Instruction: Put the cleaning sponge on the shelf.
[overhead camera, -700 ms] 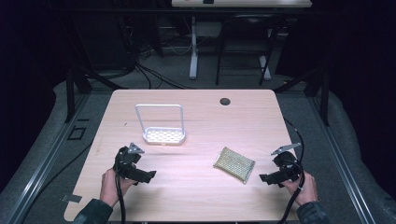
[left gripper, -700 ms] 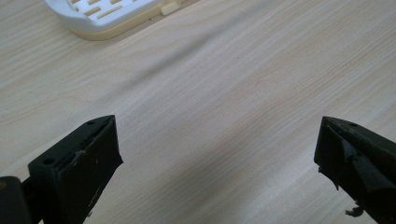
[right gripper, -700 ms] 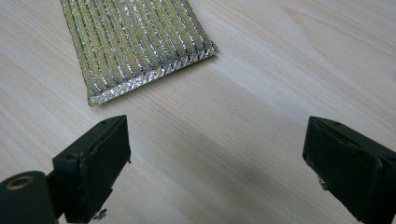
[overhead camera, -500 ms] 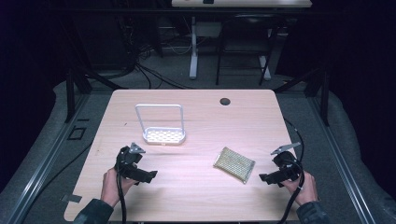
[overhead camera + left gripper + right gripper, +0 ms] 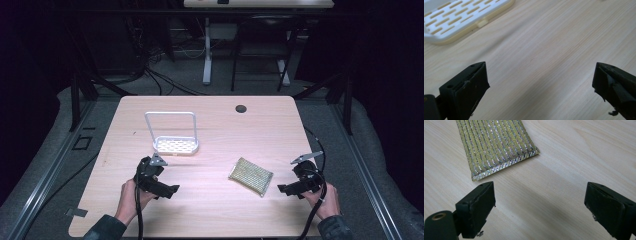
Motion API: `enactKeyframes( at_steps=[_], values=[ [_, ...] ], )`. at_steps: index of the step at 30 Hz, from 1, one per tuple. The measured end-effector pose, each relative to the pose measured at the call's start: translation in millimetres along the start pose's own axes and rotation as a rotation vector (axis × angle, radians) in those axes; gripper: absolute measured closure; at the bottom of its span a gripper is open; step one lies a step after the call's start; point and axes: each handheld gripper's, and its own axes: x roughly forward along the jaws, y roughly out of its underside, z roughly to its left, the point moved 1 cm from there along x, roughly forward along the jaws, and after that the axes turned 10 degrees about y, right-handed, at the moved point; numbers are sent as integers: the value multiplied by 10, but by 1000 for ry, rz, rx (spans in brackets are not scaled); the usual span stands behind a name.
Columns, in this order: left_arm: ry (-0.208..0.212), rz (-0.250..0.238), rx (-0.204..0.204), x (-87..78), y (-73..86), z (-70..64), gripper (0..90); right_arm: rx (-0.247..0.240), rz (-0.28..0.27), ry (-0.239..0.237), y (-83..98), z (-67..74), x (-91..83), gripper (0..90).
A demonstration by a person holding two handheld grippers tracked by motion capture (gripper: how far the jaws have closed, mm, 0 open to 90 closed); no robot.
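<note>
High view | left claw (image 5: 167, 189) agape | right claw (image 5: 285, 189) agape near sponge (image 5: 251, 175), seemingly apart

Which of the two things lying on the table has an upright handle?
The white slotted tray, far left on the table, has a tall wire handle over it. The glittery yellow-green scouring pad to its right lies flat.

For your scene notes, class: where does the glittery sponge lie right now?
In the high view the sponge lies flat on the table's right half, just left of the right claw and right of the white rack.
</note>
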Motion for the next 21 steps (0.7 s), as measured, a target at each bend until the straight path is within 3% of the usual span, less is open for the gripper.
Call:
enactKeyframes(
  at_steps=[2, 6, 21],
  values=[
    [-13, 7, 6, 31, -44, -25, 5, -4, 4, 1, -4, 0, -4, 96],
    [5, 8, 15, 79, -115, -52, 1, 16, -5, -7, -4, -7, -4, 96],
    [85, -18, 121, 240, -448, -269, 0, 9, 6, -14, -19, 1, -6, 105]
  ],
)
